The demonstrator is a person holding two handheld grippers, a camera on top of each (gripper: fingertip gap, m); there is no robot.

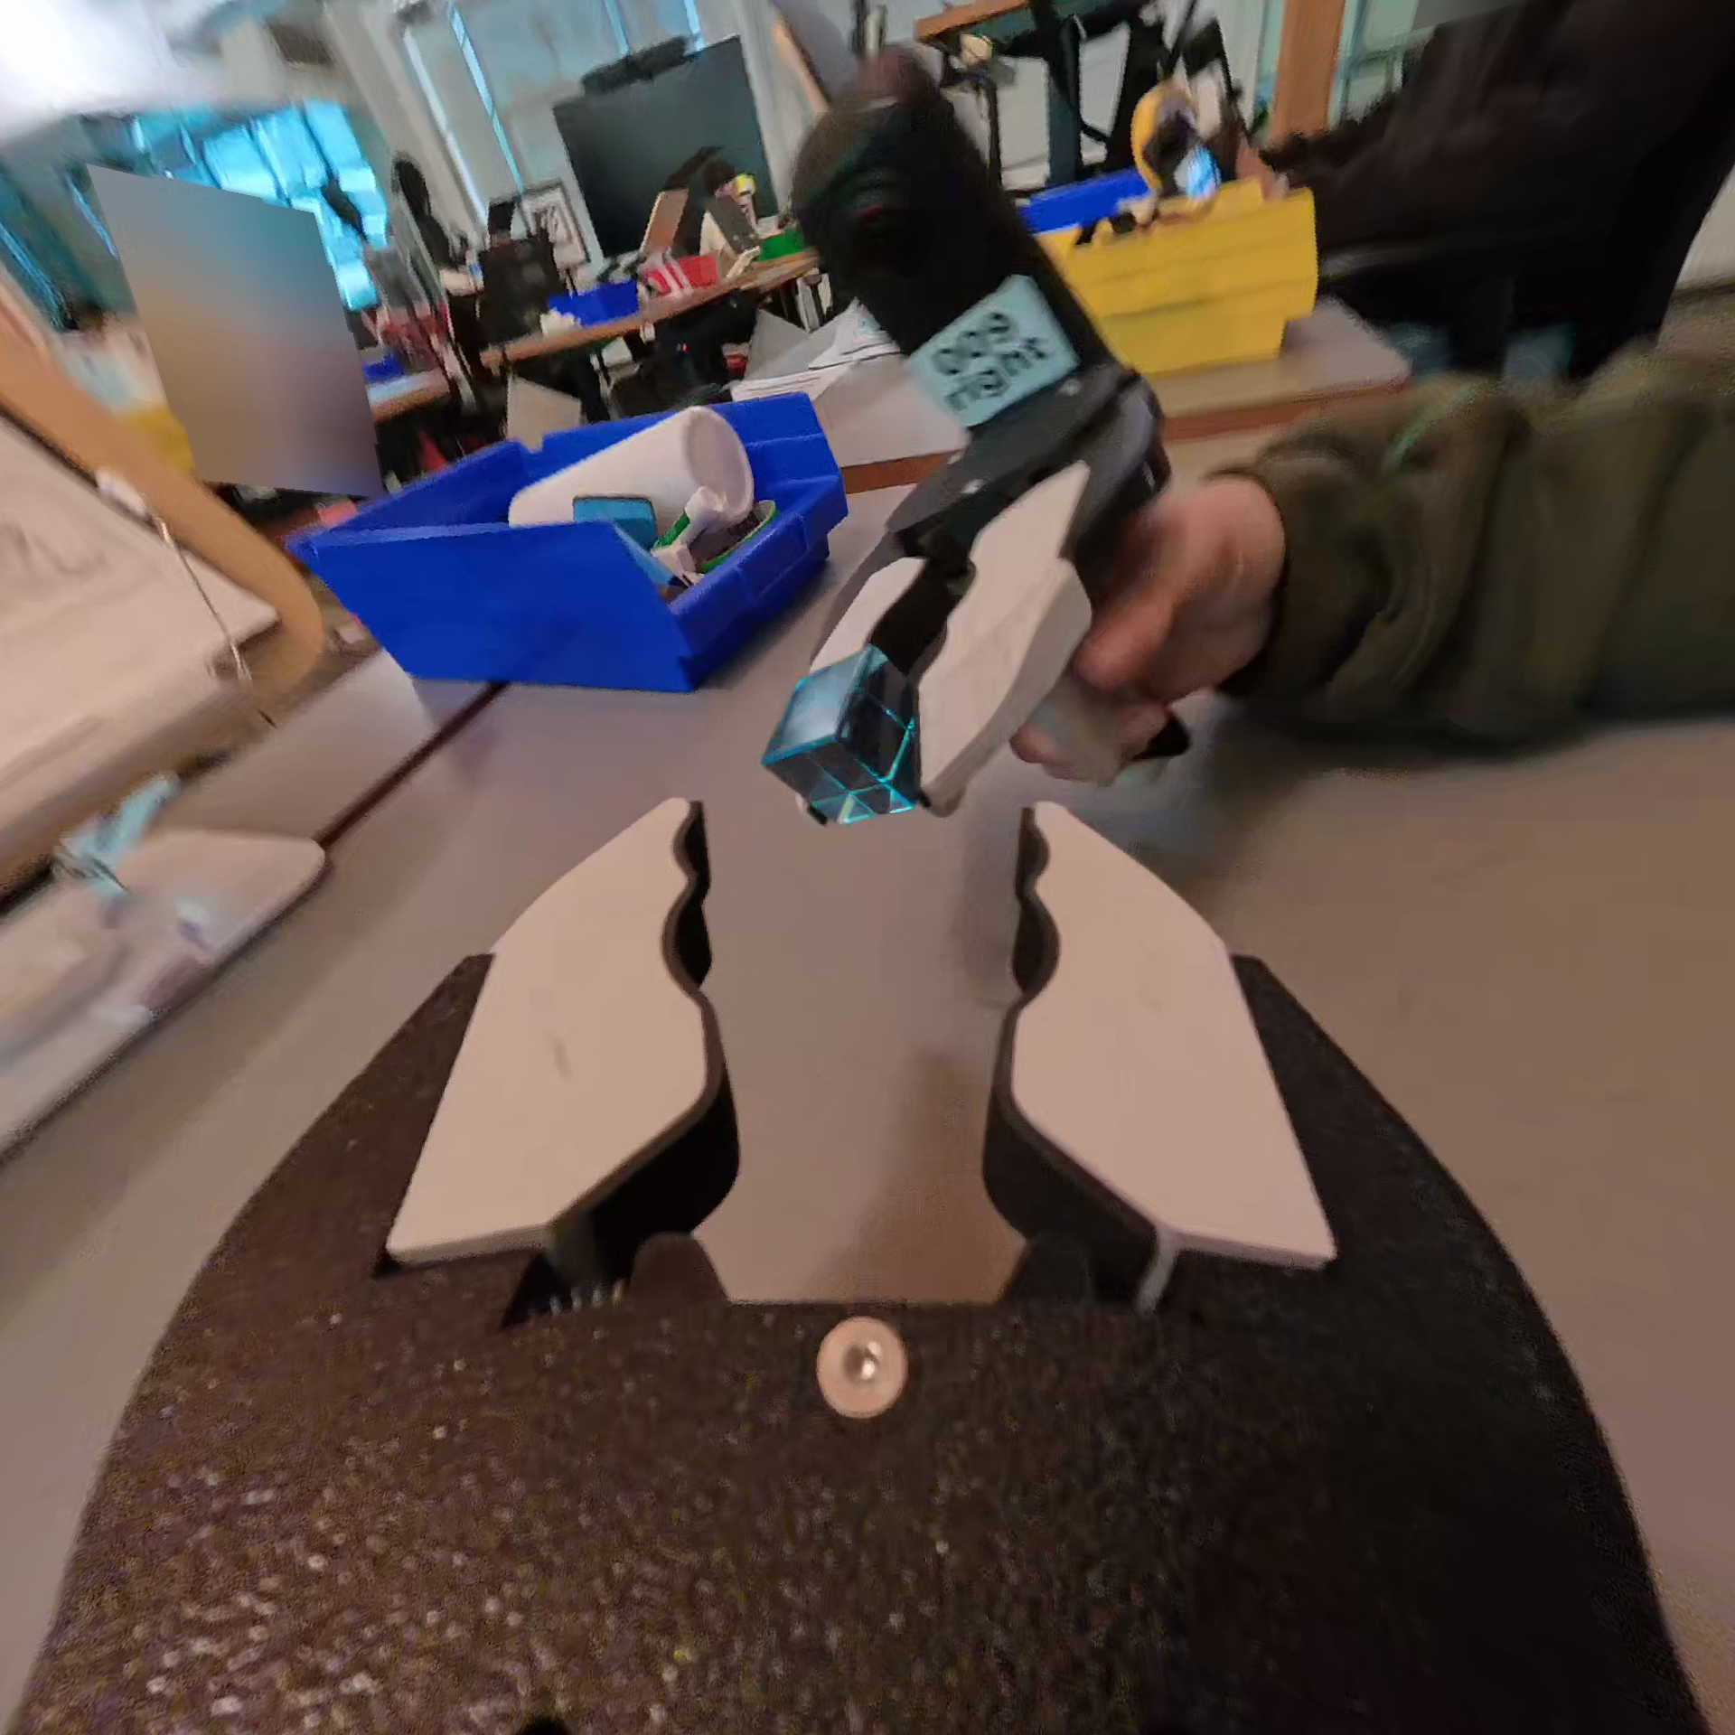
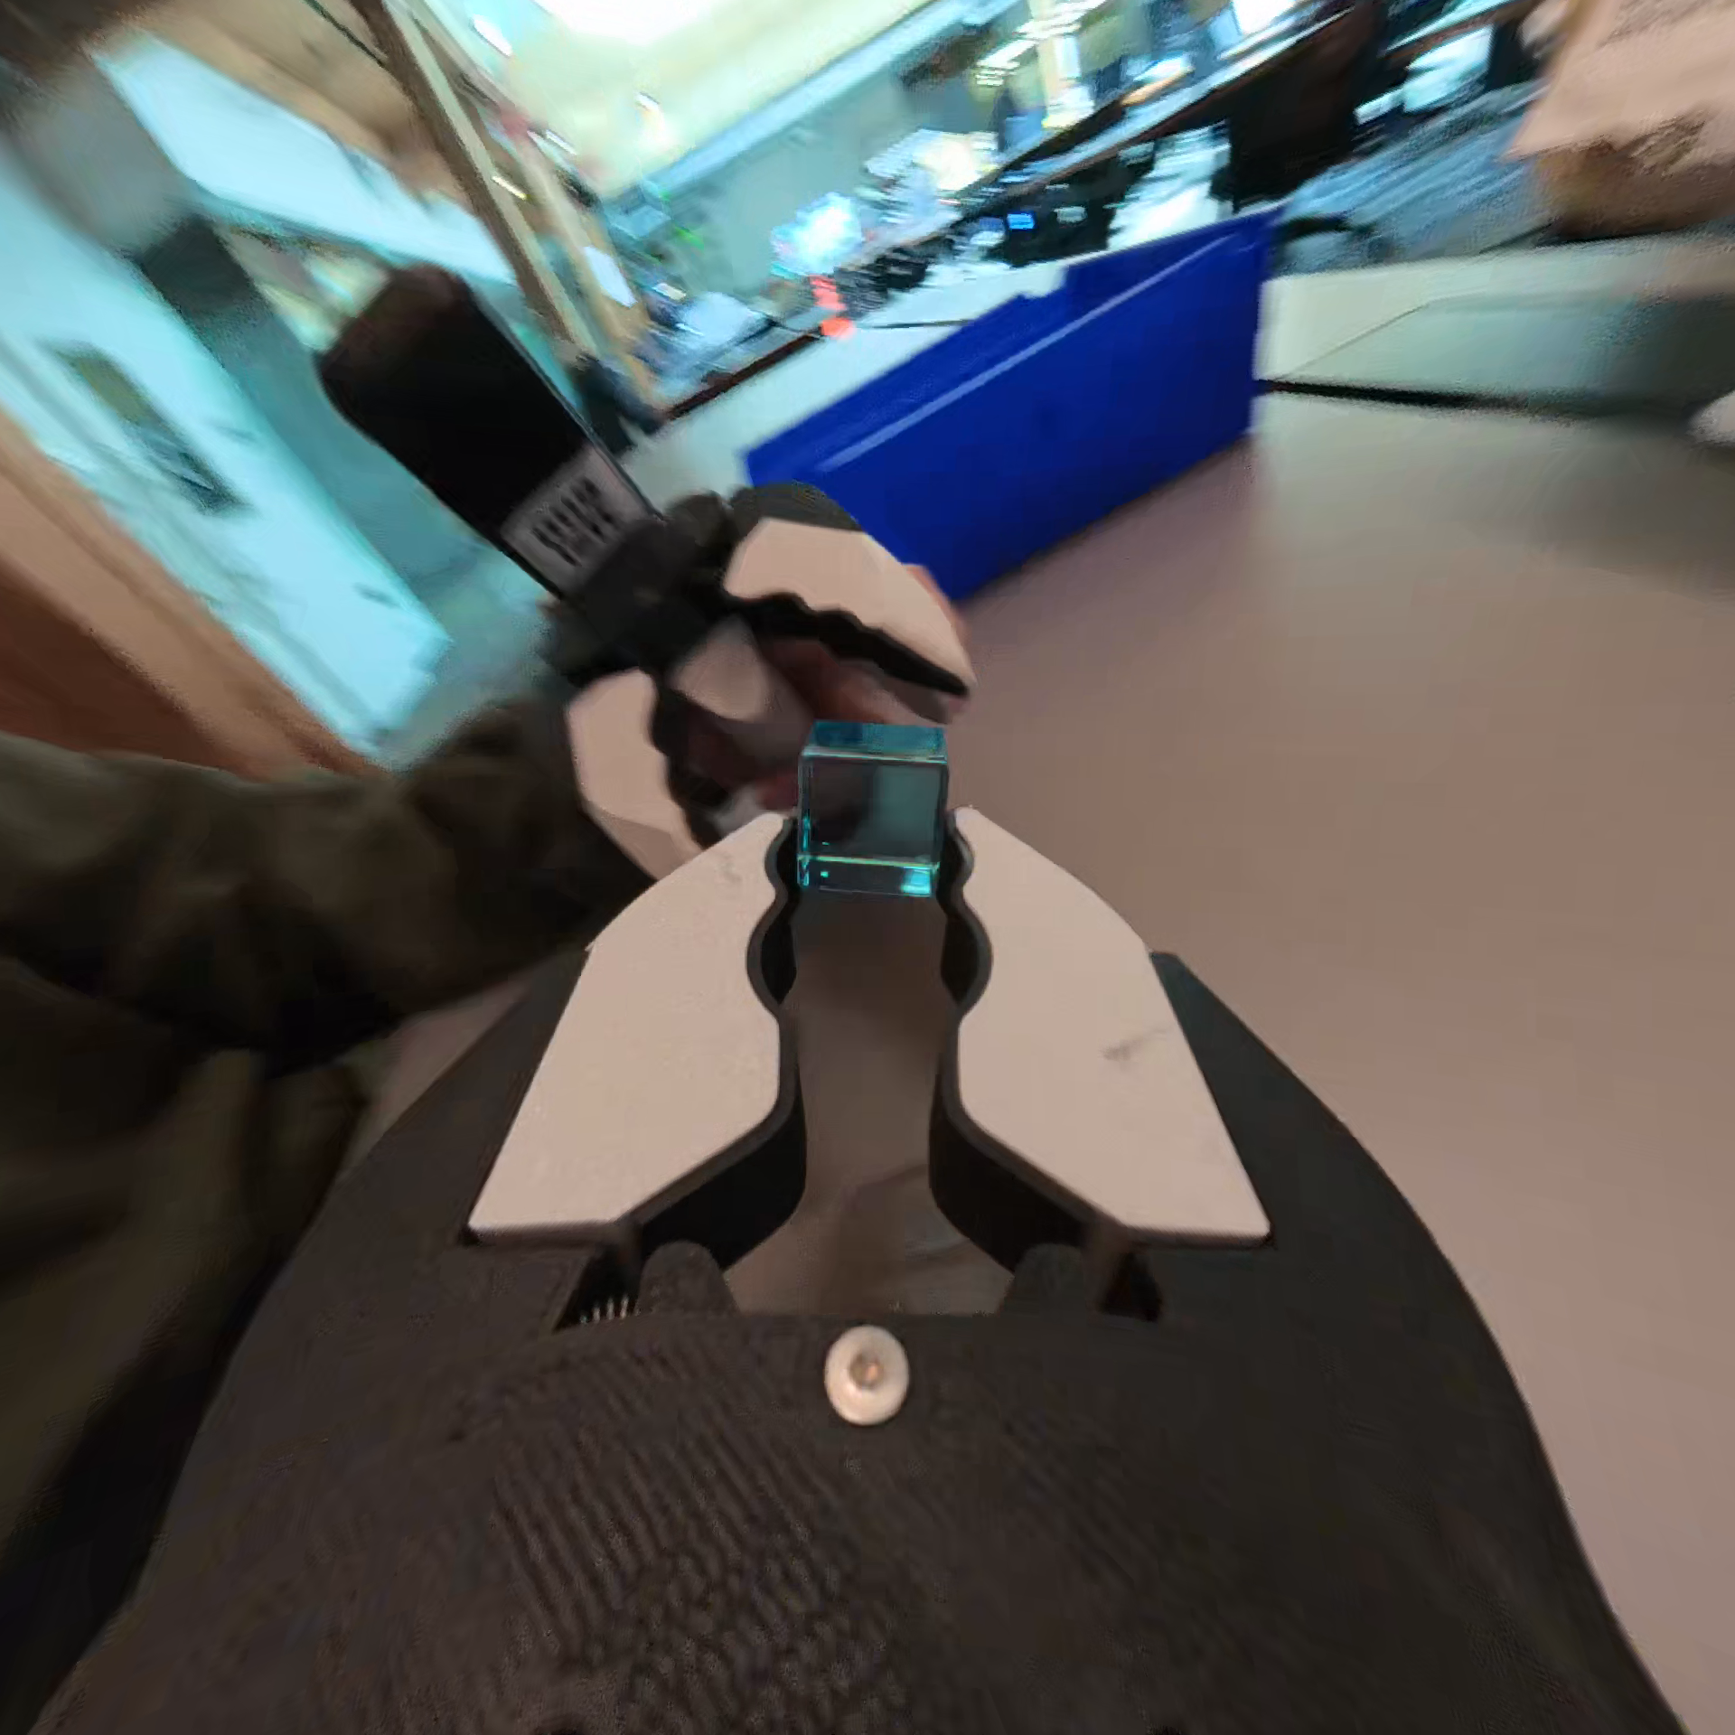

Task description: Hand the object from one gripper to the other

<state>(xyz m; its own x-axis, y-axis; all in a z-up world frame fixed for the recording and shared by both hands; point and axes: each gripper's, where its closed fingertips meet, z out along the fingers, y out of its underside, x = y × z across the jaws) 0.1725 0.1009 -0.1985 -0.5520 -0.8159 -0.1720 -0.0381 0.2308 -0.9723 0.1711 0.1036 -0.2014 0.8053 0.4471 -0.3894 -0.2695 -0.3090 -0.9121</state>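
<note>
Right now the right gripper pinches the clear teal-edged glass cube at its fingertips, jaws closed onto its sides, held above the grey tabletop. Left gripper is spread wide, nothing in it; the cube sits just past its tips at 12 o'clock, not touching. Blue plastic bin at 11 o'clock holds a white cylinder.

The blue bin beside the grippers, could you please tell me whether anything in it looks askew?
Yes: in the blue bin, a white cylinder lies tipped on its side, propped over smaller clutter, rather than standing. Nothing looks spilled onto the table.
</note>
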